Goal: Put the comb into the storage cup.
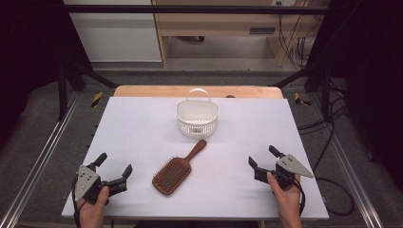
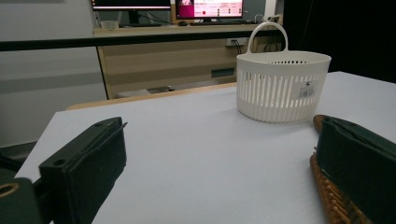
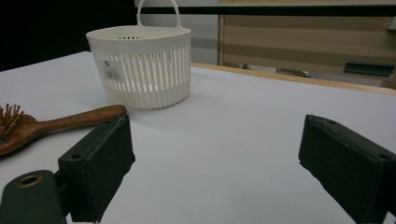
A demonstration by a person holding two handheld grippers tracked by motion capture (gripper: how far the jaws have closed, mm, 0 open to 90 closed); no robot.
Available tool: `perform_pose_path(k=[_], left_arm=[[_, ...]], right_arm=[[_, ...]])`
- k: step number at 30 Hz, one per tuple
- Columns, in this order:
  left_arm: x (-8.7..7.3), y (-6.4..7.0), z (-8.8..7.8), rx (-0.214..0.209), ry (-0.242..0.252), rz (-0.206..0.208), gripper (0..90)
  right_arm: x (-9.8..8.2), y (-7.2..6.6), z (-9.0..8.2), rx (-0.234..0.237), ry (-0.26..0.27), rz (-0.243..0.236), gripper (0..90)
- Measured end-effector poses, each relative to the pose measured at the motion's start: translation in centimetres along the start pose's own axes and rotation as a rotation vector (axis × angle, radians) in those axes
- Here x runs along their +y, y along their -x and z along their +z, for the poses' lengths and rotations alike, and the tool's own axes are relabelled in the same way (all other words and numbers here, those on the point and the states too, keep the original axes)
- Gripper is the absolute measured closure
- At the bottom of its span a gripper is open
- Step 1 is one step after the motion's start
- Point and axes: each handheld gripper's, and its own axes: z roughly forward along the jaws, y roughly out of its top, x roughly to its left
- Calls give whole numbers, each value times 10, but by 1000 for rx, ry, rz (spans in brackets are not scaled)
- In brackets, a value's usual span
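Observation:
A brown wooden hairbrush [image 1: 175, 171] lies bristles up near the front middle of the white table [image 1: 142, 133], its handle pointing toward a white slatted basket [image 1: 197, 118] with a handle at the back middle. My left gripper [image 1: 114, 167] rests open at the front left, to the left of the brush, nothing between its jaws. My right gripper [image 1: 262, 157] stands open at the front right, empty. The left gripper view has the basket [image 2: 281, 85] ahead and the brush edge [image 2: 334, 198] behind the right jaw. In the right gripper view the brush [image 3: 56, 123] lies left, the basket [image 3: 142, 70] beyond it.
Wooden furniture [image 1: 214, 28] and cables [image 1: 332, 123] stand beyond the table's far edge. Metal rails [image 1: 43, 156] run along the left side. A person's hands [image 1: 287, 202] come in from the bottom edge holding the grippers.

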Motion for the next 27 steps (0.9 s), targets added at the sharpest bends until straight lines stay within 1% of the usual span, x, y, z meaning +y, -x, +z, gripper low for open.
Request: perform_pose_path(k=[5, 8, 11, 15, 16, 18, 19, 20, 21, 23, 24, 26, 27], left_arm=[[0, -1, -1, 8, -2, -5, 18], [-1, 1, -3, 6, -7, -4, 18], [-1, 2, -4, 3, -9, 1, 18], [-2, 1, -4, 1, -14, 0, 18], [-2, 1, -3, 0, -17, -4, 18], [-2, 1, -3, 0, -19, -2, 18], [-2, 2, -3, 0, -22, -1, 18], [-2, 2, -3, 0, -22, -1, 18], [-2, 2, -3, -3, -27, 5, 18], [-2, 3, -3, -1, -30, 8, 18], [-2, 3, -4, -2, -31, 7, 18], [-2, 3, -3, -2, -31, 7, 18], [-2, 3, -4, -2, -29, 7, 18]], right_arm=[[-1, 0, 1, 8, -27, 16, 104], [0, -4, 1, 6, -22, -11, 122], [-1, -9, 1, 17, -39, -20, 113], [-2, -11, 4, 25, -51, -17, 114], [-2, -11, 5, 26, -65, -10, 117], [-1, -13, 6, 17, -75, -6, 114], [0, -14, 6, 0, -80, -15, 116], [0, -14, 6, 0, -80, -15, 116], [2, -18, 6, -19, -78, -41, 120], [6, -22, 7, -10, -75, -42, 130], [8, -24, 8, -9, -84, -45, 146], [10, -29, 11, -1, -96, -60, 203], [12, -32, 13, 9, -107, -76, 229]])
